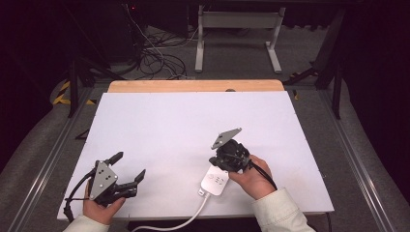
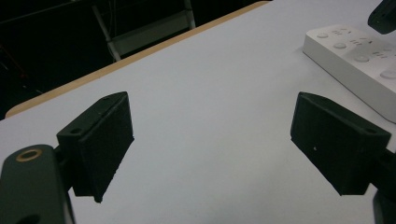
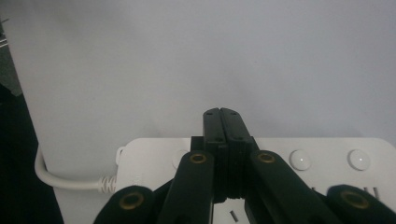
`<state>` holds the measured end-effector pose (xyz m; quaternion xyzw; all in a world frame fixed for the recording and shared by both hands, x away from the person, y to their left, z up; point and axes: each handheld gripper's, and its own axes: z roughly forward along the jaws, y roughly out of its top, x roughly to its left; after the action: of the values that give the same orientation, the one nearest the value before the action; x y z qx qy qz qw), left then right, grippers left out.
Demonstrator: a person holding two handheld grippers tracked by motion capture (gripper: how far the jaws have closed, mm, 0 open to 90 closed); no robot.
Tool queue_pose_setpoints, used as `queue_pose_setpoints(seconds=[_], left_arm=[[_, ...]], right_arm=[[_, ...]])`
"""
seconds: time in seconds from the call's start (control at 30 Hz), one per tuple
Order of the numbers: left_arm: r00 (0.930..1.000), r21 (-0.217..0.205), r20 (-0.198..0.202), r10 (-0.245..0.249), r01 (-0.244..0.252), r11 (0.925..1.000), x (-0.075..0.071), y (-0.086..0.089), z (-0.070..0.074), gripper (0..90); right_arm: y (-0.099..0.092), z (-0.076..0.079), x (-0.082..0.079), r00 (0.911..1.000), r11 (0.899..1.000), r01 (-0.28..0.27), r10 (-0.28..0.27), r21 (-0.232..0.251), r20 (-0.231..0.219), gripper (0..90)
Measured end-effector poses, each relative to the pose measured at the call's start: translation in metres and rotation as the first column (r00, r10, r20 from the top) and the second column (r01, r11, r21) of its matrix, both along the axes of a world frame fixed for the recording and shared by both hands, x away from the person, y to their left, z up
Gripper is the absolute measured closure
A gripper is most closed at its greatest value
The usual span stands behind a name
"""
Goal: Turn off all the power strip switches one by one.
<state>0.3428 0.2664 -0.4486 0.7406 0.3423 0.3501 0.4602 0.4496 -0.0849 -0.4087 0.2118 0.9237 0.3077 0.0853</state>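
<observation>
A white power strip [image 1: 215,182] [image 2: 355,60] [image 3: 327,154] with round buttons lies near the front edge of the white table [image 1: 193,121]. Its white cable [image 1: 188,218] [image 3: 60,179] runs off the front edge. My right gripper [image 1: 215,162] [image 3: 221,114] hovers just over the strip, jaws pressed together with nothing visible between them. A corner of it shows in the left gripper view [image 2: 385,16]. My left gripper [image 1: 129,166] [image 2: 210,140] rests at the front left, wide open and empty, with the strip off to its right.
A wooden strip [image 1: 193,86] borders the table's far edge. Beyond it stand a white metal frame [image 1: 237,34] and a tangle of floor cables [image 1: 154,58]. Metal rails [image 1: 360,164] run along both sides of the table.
</observation>
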Motion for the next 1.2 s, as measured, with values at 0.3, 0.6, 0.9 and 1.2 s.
queue_pose_setpoints(seconds=[0.3,0.6,0.9,1.2], left_arm=[[1.0,-0.001,-0.001,0.001,-0.001,1.0,0.0,0.0,0.0,13.9],[1.0,-0.001,0.0,0.001,-0.001,1.0,0.0,0.0,0.0,13.9],[1.0,-0.001,0.001,0.0,0.0,1.0,0.0,0.0,0.0,13.9],[1.0,-0.003,0.002,0.001,-0.001,1.0,0.0,0.0,0.0,13.9]], right_arm=[[-0.007,-0.01,0.015,0.9991,0.999,0.036,-0.036,-0.024,-0.023,90.0],[-0.004,-0.021,0.019,0.9979,0.998,0.03,-0.034,-0.061,-0.056,90.0],[-0.001,-0.026,0.019,0.997,0.996,0.026,-0.032,-0.084,-0.07,90.0],[-0.001,-0.028,0.02,0.9958,0.996,0.025,-0.033,-0.088,-0.086,90.0]])
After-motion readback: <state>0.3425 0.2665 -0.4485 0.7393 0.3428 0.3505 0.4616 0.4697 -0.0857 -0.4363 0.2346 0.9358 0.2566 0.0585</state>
